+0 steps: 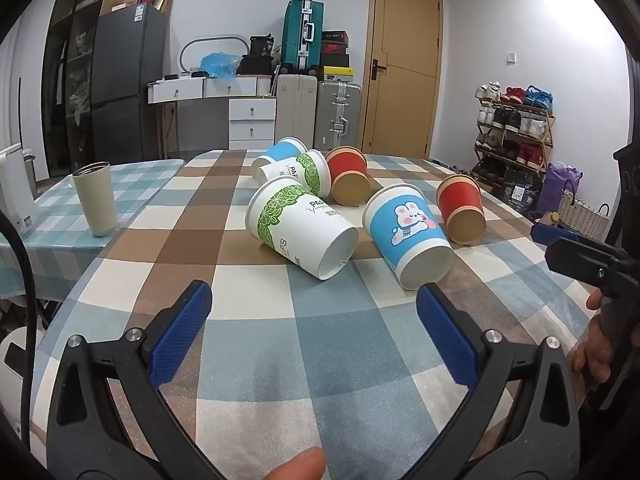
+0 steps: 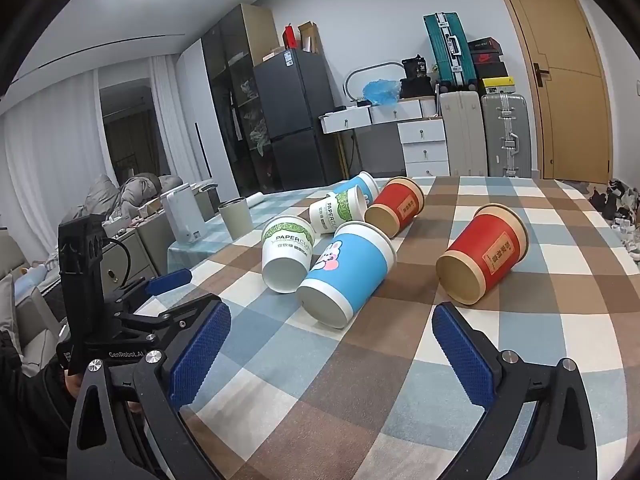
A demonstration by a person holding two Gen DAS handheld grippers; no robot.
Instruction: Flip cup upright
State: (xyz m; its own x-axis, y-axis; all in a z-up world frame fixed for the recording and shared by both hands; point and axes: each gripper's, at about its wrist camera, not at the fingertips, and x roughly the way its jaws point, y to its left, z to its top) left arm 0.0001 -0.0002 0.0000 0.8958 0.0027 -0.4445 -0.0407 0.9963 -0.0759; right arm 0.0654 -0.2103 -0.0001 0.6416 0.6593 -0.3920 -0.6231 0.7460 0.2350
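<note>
Several paper cups lie on their sides on the checked tablecloth [image 1: 320, 340]. Nearest are a white cup with green leaves [image 1: 300, 228] and a blue cup with a rabbit [image 1: 406, 234]; both show in the right wrist view, white [image 2: 286, 254] and blue [image 2: 346, 272]. A red cup [image 1: 460, 208] lies to the right, also in the right wrist view [image 2: 484, 254]. Behind lie another white [image 1: 296, 174], blue [image 1: 280, 152] and red cup [image 1: 350, 176]. My left gripper [image 1: 314, 300] is open and empty, just short of the near cups. My right gripper [image 2: 332, 324] is open and empty.
A beige tumbler [image 1: 96, 198] stands upright on the left, beside a white appliance [image 1: 14, 196]. The right gripper shows at the right edge of the left wrist view [image 1: 560, 236]. Suitcases, drawers, a fridge and a shoe rack [image 1: 514, 132] stand beyond the table.
</note>
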